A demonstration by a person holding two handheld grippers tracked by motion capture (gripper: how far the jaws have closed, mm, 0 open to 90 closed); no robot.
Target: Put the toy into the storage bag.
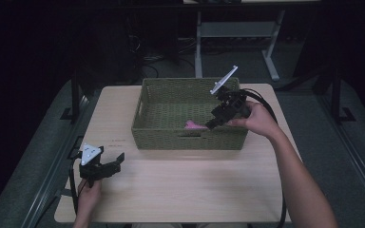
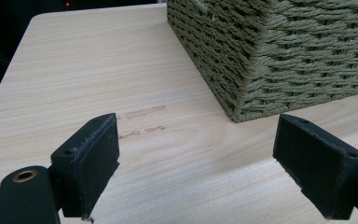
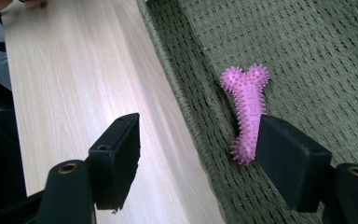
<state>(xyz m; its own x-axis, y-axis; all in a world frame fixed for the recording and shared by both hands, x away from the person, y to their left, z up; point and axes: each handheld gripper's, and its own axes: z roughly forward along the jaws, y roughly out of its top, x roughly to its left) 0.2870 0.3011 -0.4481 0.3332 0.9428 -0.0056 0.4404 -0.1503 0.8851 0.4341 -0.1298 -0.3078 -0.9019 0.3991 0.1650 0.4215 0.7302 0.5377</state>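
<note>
Right gripper view, pink spiky bone toy (image 3: 247, 109) lying inside green woven basket (image 3: 317, 56)

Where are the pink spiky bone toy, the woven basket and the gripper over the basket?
pink bone toy (image 3: 248, 109), right gripper view, middle of its shaft.
woven basket (image 1: 190, 142), high view, its near outer wall.
right gripper (image 1: 211, 125), high view, between its jaw tips, jaws apart.
</note>
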